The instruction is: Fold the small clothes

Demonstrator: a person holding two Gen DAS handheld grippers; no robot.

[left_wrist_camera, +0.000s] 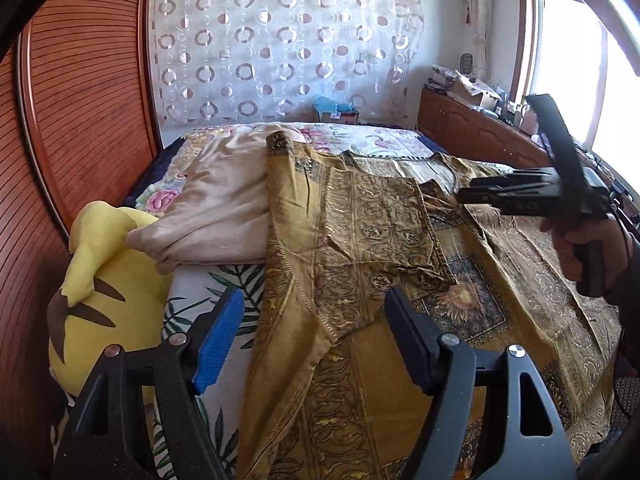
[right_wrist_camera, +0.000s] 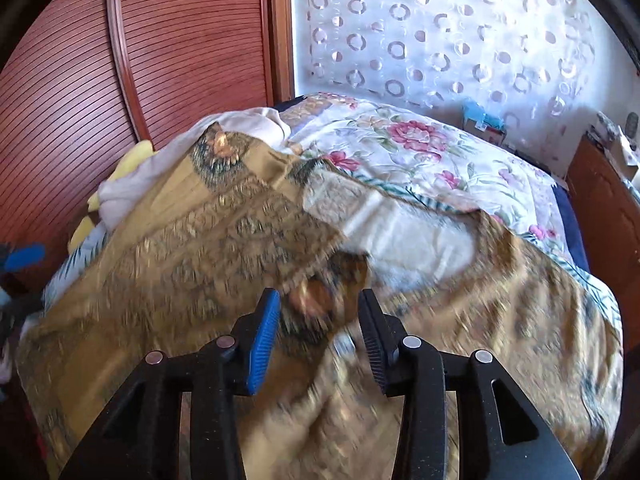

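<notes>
Left wrist view is showing both grippers spread and holding nothing, so the folded shirt flap is risking sliding open.

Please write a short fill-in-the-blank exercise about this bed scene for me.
1. The patterned garment spread on the bed is mostly ____ in colour.
2. The plush toy beside the wooden headboard is ____.
3. The curtain behind the bed bears a pattern of ____.

Missing words: gold; yellow; circles
</notes>
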